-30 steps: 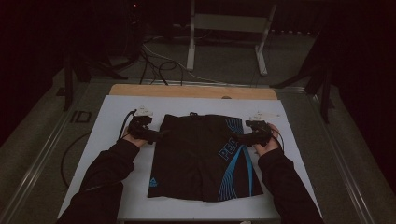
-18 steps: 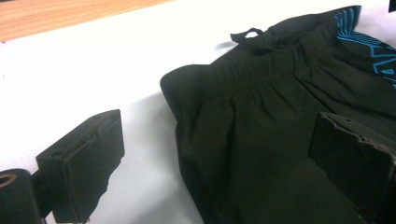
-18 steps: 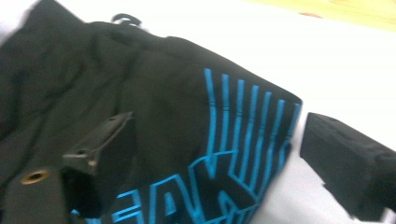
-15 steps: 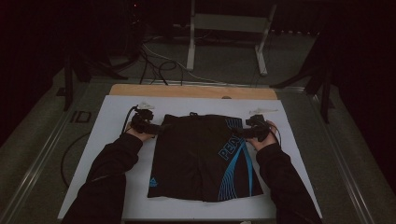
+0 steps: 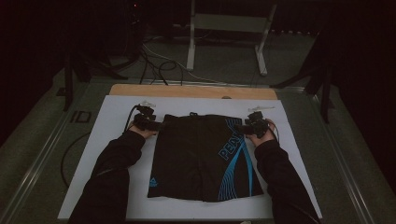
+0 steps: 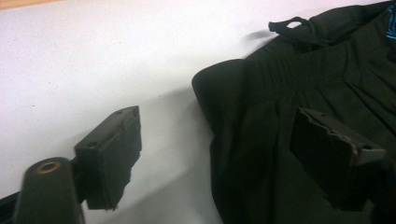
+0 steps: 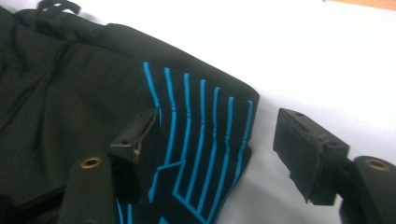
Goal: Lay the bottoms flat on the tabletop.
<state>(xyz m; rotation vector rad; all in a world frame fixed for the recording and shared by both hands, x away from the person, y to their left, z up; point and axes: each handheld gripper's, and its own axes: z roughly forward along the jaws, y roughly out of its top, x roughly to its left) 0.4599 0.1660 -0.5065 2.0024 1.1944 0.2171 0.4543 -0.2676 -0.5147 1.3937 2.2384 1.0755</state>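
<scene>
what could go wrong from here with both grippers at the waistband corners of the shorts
1. In each gripper view one jaw sits over the shorts and the other over the bare white board, both wide open. Closing may pinch only the top layer, so the shorts could open up when lifted.
2. The left gripper straddles a rounded, bunched corner; the fabric may slip out.
3. The drawstring loop lies loose at the waistband and may snag.

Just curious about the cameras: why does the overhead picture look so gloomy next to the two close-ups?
High view: dim, the surroundings almost black, the white table greyish. Left gripper view: bright, with soft shadows beside the shorts. Right gripper view: bright too, the near jaws slightly blurred.
</scene>
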